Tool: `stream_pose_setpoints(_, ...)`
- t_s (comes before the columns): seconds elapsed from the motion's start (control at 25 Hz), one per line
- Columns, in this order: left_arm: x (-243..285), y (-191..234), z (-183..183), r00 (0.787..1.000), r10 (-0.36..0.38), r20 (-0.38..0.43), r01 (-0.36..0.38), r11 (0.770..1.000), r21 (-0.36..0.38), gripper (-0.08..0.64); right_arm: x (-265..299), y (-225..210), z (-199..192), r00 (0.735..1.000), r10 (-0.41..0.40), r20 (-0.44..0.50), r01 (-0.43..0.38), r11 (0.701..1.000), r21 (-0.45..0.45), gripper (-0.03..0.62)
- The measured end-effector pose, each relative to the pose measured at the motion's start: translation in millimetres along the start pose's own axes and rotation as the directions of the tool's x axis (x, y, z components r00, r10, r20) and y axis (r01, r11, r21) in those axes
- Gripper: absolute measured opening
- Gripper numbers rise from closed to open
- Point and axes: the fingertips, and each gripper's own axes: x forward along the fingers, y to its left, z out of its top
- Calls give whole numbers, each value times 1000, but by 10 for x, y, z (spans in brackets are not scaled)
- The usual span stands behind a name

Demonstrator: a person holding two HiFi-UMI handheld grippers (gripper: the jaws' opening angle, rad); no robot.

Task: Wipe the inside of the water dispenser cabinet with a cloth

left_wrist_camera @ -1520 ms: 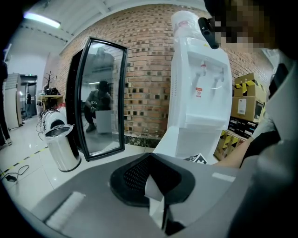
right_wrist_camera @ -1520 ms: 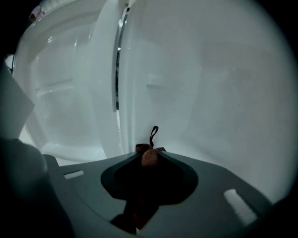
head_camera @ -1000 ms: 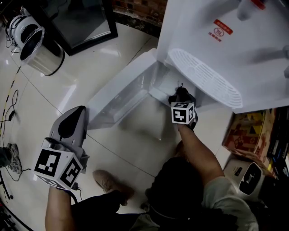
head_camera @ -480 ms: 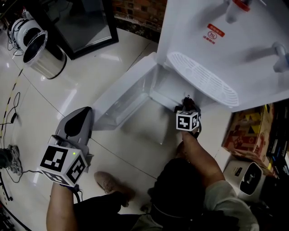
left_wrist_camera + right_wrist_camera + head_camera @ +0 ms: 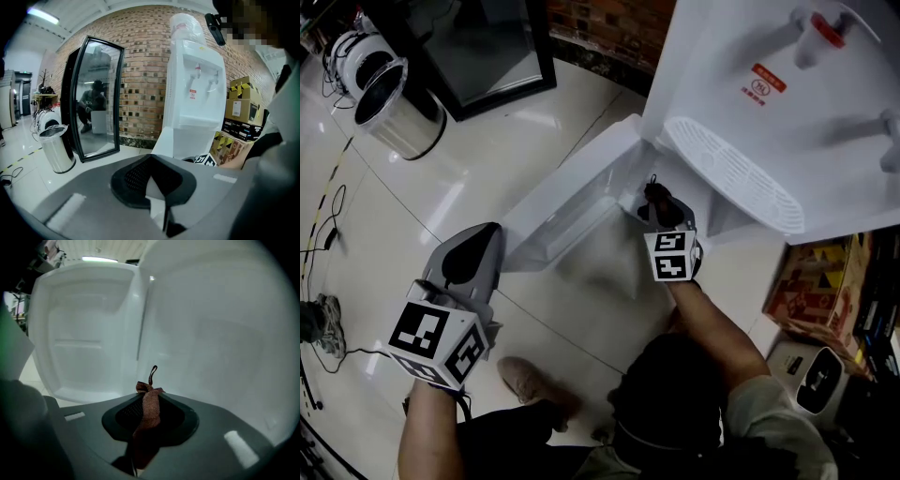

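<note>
The cloth (image 5: 150, 411) is clamped between the narrowly parted jaws of the right gripper (image 5: 149, 386). It is best pressed flat against the white cabinet wall (image 5: 220, 343) just ahead and swept in overlapping passes, corners included. The open door (image 5: 84, 333) stands to the left of the jaws. The left gripper (image 5: 157, 199) is closed on nothing, well apart from that wall.

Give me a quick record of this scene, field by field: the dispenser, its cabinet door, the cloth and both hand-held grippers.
water dispenser: white, upright
cabinet door: open
right hand-held gripper: shut on the cloth, reaching in past the open door
cloth: brownish, bunched between the jaws
left hand-held gripper: shut, empty, held back from the water dispenser
cloth contact with surfaces: cannot tell
</note>
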Motion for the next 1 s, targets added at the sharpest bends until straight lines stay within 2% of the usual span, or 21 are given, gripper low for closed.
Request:
stream_pose_setpoints(0.16, -9, -4, 2, 1000, -3, 12, 3, 1000, 0, 0, 150, 485, 112, 993, 118, -1, -117, 988, -99, 91)
stream_pose_setpoints(0.48, -13, 20, 21, 1000, -2, 11, 2, 1000, -7, 0, 607, 743, -319, 970, 171, -171, -204, 959, -199, 91)
stream_pose_setpoints(0.64, -30, 42, 26, 1000, 6, 14, -5, 1000, -13, 0, 698, 728, -420, 964, 167, -204, -213, 951, -225, 91)
stream_pose_setpoints(0.84, -26, 50, 20, 1000, 14, -1, -14, 1000, -16, 0, 600, 602, -497, 964, 156, -213, -196, 964, -180, 91)
stream_pose_setpoints(1.0, -34, 49, 17, 1000, 14, -1, -14, 1000, -14, 0, 441, 360, -640, 967, 113, -228, -146, 980, -133, 91)
